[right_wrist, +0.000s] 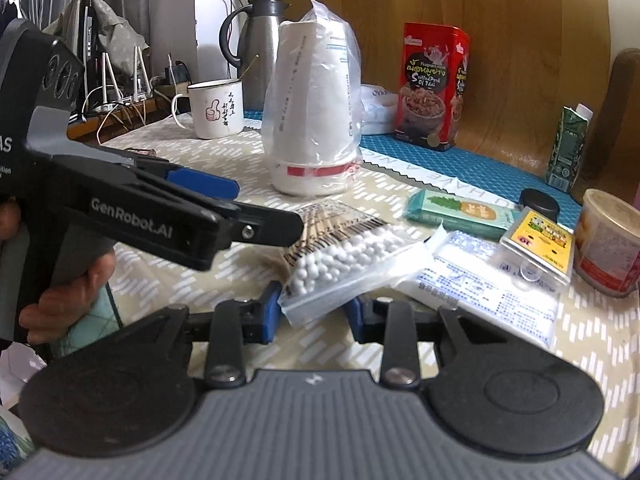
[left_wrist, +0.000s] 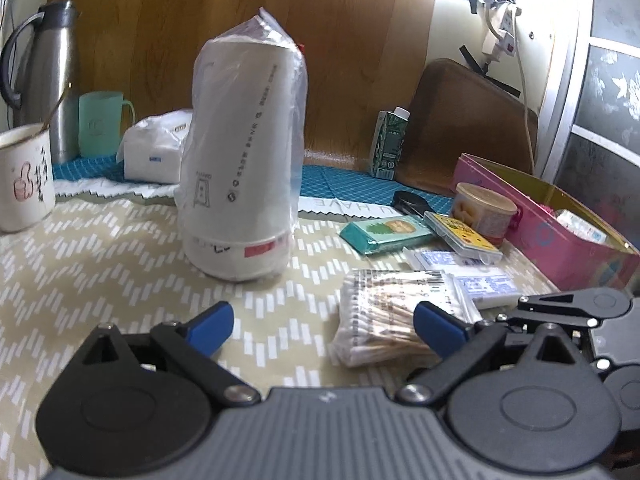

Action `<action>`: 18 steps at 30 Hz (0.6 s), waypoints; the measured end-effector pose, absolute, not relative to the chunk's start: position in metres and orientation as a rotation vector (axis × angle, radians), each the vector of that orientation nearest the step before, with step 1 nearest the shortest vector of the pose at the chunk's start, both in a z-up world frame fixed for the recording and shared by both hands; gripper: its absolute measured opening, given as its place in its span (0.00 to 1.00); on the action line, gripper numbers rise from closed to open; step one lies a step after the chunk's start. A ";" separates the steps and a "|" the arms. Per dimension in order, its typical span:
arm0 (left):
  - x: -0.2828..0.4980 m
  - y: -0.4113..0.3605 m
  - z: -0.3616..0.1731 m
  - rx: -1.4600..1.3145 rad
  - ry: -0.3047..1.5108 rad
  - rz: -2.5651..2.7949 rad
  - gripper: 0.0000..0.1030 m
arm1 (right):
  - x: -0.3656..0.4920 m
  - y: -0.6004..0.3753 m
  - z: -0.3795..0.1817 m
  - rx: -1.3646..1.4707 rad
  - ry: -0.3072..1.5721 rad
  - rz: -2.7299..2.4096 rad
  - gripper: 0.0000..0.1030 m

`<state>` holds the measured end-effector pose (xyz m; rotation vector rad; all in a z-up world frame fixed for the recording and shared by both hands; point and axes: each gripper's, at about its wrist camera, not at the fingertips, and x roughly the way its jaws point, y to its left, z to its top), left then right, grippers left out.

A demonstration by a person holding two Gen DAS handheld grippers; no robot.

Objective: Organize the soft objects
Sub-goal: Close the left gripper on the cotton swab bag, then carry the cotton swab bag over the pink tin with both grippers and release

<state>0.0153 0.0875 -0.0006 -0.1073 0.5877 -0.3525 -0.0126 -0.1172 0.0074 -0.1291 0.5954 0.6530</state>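
Note:
A clear pack of cotton swabs (right_wrist: 340,252) lies on the patterned tablecloth, its near end raised. My right gripper (right_wrist: 312,314) is shut on that near end, a blue pad pressing each side. In the left wrist view the same swab pack (left_wrist: 392,312) sits just right of centre, and my left gripper (left_wrist: 324,328) stands open over the cloth, its right fingertip above the pack's edge. From the right wrist view the left gripper (right_wrist: 264,208) reaches in from the left, held by a hand, above the pack's far end. A teal tissue pack (right_wrist: 460,212) and a white soft packet (right_wrist: 492,280) lie beside the swabs.
A tall bag of paper cups (left_wrist: 244,160) stands mid-table. A pink tin box (left_wrist: 560,240) is open at the right, with a round tub (right_wrist: 608,240) and a yellow case (right_wrist: 536,240) near it. Behind stand an enamel mug (right_wrist: 216,108), a steel flask (right_wrist: 260,48), a red tin (right_wrist: 434,84) and a carton (right_wrist: 568,148).

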 end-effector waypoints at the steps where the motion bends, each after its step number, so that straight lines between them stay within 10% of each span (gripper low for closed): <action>1: 0.016 0.088 -0.001 -0.113 0.594 -0.355 0.97 | -0.012 -0.118 0.007 -0.129 0.597 0.651 0.40; 7: 0.025 0.085 -0.005 -0.213 0.643 -0.426 0.68 | -0.010 -0.115 0.007 -0.122 0.601 0.637 0.46; 10: 0.023 0.083 -0.009 -0.302 0.669 -0.486 0.51 | -0.011 -0.118 0.007 -0.113 0.595 0.572 0.28; 18: -0.014 0.053 -0.008 -0.295 0.726 -0.621 0.49 | -0.058 -0.140 0.008 -0.126 0.569 0.533 0.24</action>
